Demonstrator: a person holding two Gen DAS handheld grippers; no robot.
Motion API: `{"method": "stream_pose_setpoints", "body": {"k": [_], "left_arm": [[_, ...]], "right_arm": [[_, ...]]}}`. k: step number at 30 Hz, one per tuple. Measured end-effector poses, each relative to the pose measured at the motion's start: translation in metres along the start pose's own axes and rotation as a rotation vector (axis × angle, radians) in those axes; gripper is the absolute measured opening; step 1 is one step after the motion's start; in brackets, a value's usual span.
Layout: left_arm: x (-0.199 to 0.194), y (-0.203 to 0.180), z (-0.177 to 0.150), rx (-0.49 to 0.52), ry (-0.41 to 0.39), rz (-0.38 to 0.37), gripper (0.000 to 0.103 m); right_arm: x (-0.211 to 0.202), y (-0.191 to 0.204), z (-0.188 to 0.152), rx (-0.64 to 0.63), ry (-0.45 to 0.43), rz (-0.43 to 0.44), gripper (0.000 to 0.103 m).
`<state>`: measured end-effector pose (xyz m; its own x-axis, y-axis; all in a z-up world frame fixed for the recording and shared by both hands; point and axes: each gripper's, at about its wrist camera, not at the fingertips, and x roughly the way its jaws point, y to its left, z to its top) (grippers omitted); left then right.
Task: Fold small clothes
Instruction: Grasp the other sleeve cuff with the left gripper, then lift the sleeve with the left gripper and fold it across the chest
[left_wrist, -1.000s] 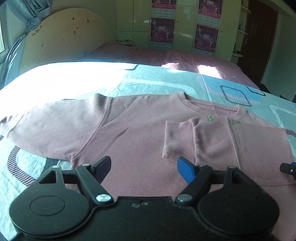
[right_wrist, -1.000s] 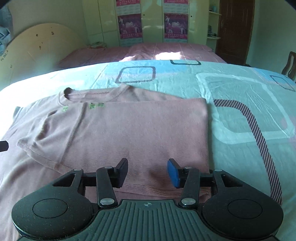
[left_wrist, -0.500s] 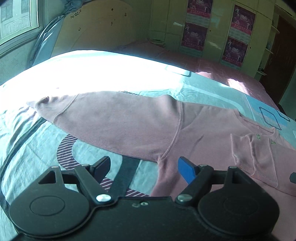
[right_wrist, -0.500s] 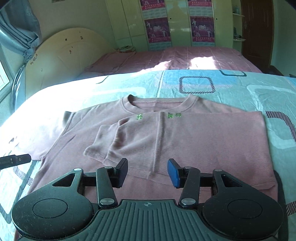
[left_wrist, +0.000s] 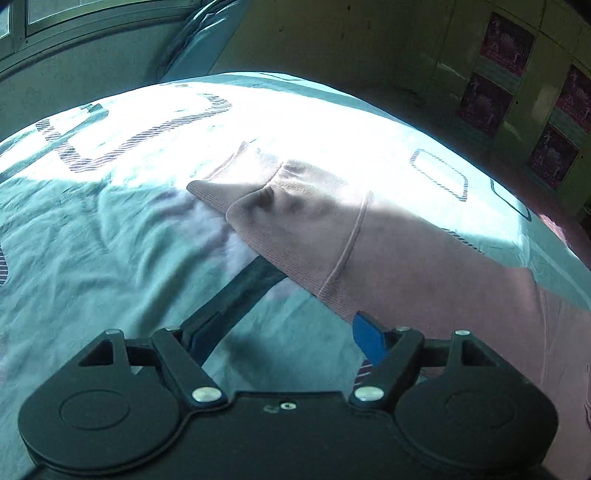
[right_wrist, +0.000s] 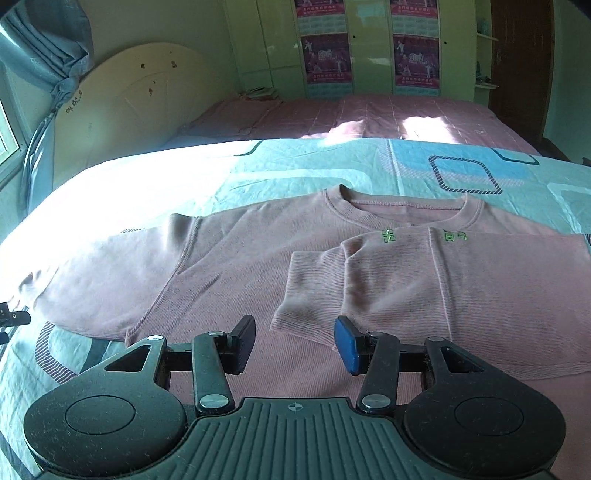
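Left gripper (left_wrist: 282, 338): jaws wide apart, nothing between them, over the pale blue patterned bedsheet (left_wrist: 110, 236) beside the outstretched sleeve. Right gripper (right_wrist: 294, 339): jaws part open, empty, above the pink ribbed knit sweater (right_wrist: 236, 266), lying flat on the bed, one side folded inward. Beyond: cream headboard (right_wrist: 140, 96).

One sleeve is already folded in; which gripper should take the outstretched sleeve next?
Left, probably. The left gripper is open right beside the outstretched sleeve, near its cuff. The right gripper hovers over the folded side.
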<state>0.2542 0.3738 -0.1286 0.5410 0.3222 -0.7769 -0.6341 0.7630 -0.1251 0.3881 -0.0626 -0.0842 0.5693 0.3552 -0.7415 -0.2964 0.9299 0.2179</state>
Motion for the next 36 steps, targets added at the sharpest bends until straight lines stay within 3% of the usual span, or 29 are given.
{"method": "stream_pose_setpoints", "body": {"k": [6, 11, 12, 14, 16, 20, 22, 25, 29, 36], "left_arm": [[0.037, 0.037, 0.033, -0.142, 0.022, -0.06, 0.077], [0.056, 0.044, 0.05, -0.198, -0.02, -0.115, 0.076], [0.059, 0.043, 0.052, -0.197, -0.035, -0.111, 0.072], [0.061, 0.041, 0.053, -0.189, -0.058, -0.085, 0.038], [0.066, 0.049, 0.056, -0.222, -0.065, -0.088, 0.022], [0.061, 0.047, 0.057, -0.203, -0.095, -0.1, 0.011], [0.051, 0.041, 0.058, -0.188, -0.125, -0.125, 0.01], [0.028, 0.02, 0.062, -0.133, -0.175, -0.186, 0.01], [-0.014, -0.03, 0.064, 0.006, -0.232, -0.306, 0.01], [-0.067, -0.155, 0.025, 0.242, -0.201, -0.586, 0.01]], "right_arm": [[0.017, 0.015, -0.002, -0.018, 0.022, -0.039, 0.047], [0.027, 0.019, -0.005, -0.027, 0.033, -0.079, 0.047], [0.029, 0.019, -0.005, -0.026, 0.034, -0.088, 0.047], [0.032, 0.018, -0.005, -0.017, 0.036, -0.105, 0.047], [0.036, 0.017, -0.005, -0.008, 0.04, -0.114, 0.047], [0.042, 0.018, -0.002, -0.005, 0.036, -0.125, 0.047], [0.044, 0.018, -0.001, 0.01, 0.023, -0.126, 0.047], [0.061, 0.019, -0.006, -0.007, 0.068, -0.129, 0.047], [0.06, 0.02, -0.007, -0.038, 0.057, -0.115, 0.047], [0.017, -0.02, -0.002, 0.076, -0.014, -0.078, 0.047]]}}
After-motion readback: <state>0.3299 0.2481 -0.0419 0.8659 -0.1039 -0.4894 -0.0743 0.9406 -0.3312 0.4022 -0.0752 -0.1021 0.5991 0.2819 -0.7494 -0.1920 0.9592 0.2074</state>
